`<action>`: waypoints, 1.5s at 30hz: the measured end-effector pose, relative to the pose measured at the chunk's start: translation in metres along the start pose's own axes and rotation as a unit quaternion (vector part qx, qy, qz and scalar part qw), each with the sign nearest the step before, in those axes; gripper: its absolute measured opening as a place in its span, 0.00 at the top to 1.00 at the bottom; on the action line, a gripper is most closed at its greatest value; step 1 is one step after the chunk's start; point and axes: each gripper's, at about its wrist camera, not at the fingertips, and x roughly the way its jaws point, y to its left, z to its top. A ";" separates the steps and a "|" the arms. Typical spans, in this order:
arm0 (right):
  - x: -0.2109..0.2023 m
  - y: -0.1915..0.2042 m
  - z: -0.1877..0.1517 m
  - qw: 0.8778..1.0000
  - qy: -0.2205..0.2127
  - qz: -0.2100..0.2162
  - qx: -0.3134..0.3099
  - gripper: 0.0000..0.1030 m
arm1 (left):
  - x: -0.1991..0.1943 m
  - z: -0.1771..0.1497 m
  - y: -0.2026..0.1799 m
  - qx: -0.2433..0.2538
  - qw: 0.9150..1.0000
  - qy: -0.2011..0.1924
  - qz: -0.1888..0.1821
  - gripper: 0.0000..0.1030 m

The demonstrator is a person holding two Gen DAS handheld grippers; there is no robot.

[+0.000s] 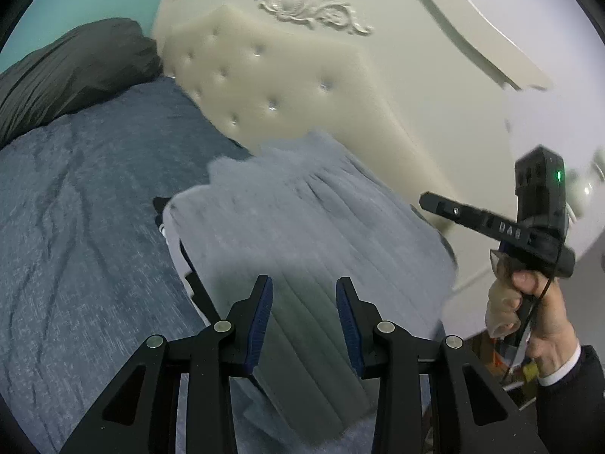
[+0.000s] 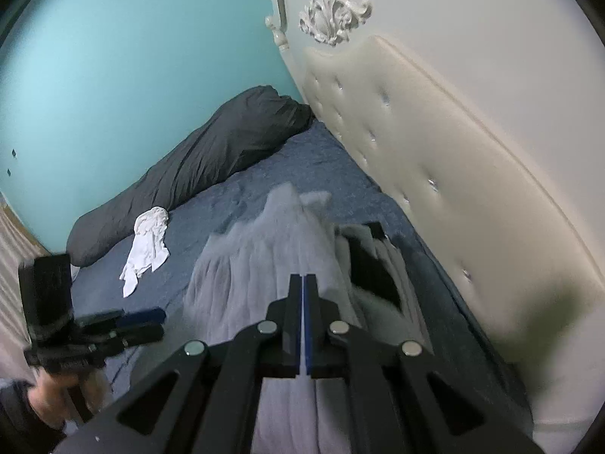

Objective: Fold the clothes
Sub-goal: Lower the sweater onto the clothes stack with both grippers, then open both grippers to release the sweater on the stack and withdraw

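Observation:
A light grey pleated garment (image 1: 302, 227) lies on the blue bedspread (image 1: 83, 196) near the headboard, with a dark piece at its left edge. My left gripper (image 1: 304, 283) is open, its fingers apart just above the garment's near part, holding nothing. My right gripper (image 2: 304, 278) has its jaws pressed together over the same grey garment (image 2: 234, 276); whether cloth is pinched between them I cannot tell. In the left wrist view the right gripper (image 1: 427, 200) shows at the right, held by a hand, off the garment's right edge. A black part (image 2: 374, 265) of the garment shows right of my right fingers.
A cream tufted headboard (image 2: 435, 159) runs along the bed's right side. A dark grey long pillow (image 2: 211, 159) lies against the turquoise wall (image 2: 132, 56). A crumpled white cloth (image 2: 147, 242) lies on the bedspread left of the garment.

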 end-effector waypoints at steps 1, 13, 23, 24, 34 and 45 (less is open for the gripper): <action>-0.006 -0.001 -0.009 1.000 -0.004 0.000 -0.003 1.00 | -0.003 -0.004 -0.003 0.001 1.000 0.000 -0.005 0.63; -0.006 -0.019 -0.056 0.999 -0.022 -0.013 0.033 1.00 | 0.008 -0.026 -0.004 -0.010 1.000 0.007 0.009 0.63; -0.024 -0.011 -0.063 0.998 -0.047 -0.027 0.043 1.00 | -0.006 -0.028 -0.008 -0.018 1.000 -0.006 0.017 0.62; -0.028 -0.007 -0.062 0.997 -0.052 -0.030 0.039 1.00 | -0.011 -0.028 -0.009 -0.017 1.000 -0.008 0.018 0.62; -0.067 0.044 -0.063 0.997 -0.069 -0.032 0.013 1.00 | -0.066 -0.038 -0.012 -0.018 0.999 -0.030 0.033 0.62; -0.101 0.104 -0.082 0.996 -0.072 -0.049 0.005 0.99 | -0.130 -0.055 -0.022 -0.009 0.997 -0.051 0.049 0.58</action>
